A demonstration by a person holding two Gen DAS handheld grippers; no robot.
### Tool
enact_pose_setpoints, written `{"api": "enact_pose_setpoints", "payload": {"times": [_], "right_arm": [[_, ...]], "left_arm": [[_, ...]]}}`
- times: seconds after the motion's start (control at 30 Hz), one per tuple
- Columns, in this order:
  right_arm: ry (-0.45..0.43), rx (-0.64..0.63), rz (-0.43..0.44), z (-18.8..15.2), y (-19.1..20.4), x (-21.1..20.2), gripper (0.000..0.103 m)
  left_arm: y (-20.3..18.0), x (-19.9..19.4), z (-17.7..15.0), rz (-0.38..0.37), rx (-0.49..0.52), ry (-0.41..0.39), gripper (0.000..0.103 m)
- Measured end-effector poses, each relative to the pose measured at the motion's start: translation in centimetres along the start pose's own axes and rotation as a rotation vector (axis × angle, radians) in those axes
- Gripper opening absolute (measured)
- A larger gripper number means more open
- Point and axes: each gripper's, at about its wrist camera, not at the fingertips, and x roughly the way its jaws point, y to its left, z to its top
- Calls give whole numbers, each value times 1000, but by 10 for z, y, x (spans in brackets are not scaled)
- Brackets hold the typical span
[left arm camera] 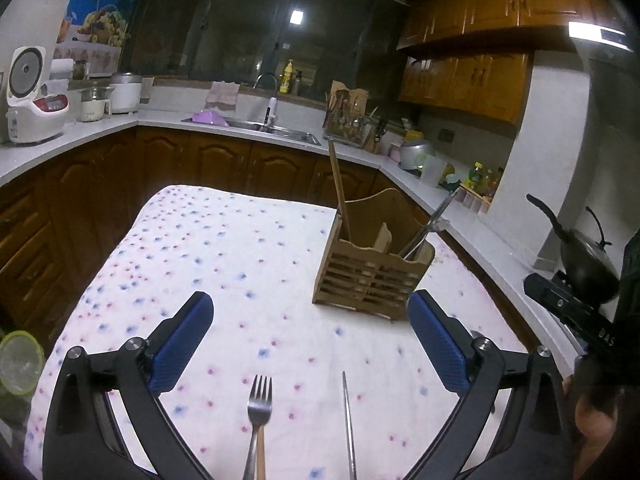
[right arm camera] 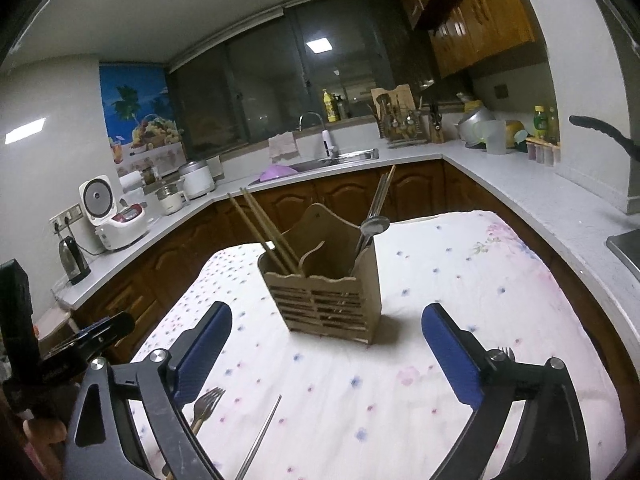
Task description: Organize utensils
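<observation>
Step in hand: between placements. Left gripper (left arm camera: pixel 310 344) and right gripper (right arm camera: pixel 326 350) both stand with jaws wide apart, nothing between the pads.

The wooden holder (right arm camera: pixel 320 300) sits ahead of both, holding two wooden chopsticks (right arm camera: pixel 264 232) and some metal pieces (number unclear).

Loose on the cloth: one fork (left arm camera: pixel 259 404) and one metal rod (left arm camera: pixel 349 424) just below the left gripper, and a second fork (right arm camera: pixel 506 354) behind the right gripper's right finger.

Next move, in my judgement: lower onto a fork and close.

We see our right tool (right arm camera: pixel 326 348) spread wide and empty, the wooden utensil holder (right arm camera: pixel 324 300) beyond it, a fork (right arm camera: pixel 206 406) near left.
</observation>
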Motion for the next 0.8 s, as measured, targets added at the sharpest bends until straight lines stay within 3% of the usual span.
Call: {"api": "enact_pose_setpoints", "payload": {"times": [0.53,0.8], "right_arm": [[4,-42,4,-27,14,-25,101],[-50,-113,-12,-38,27,-65,102]], "left_arm": [[-9,-38,-20,41,59,-47,102],[-21,-79,-38,64,124,-108,103]]}}
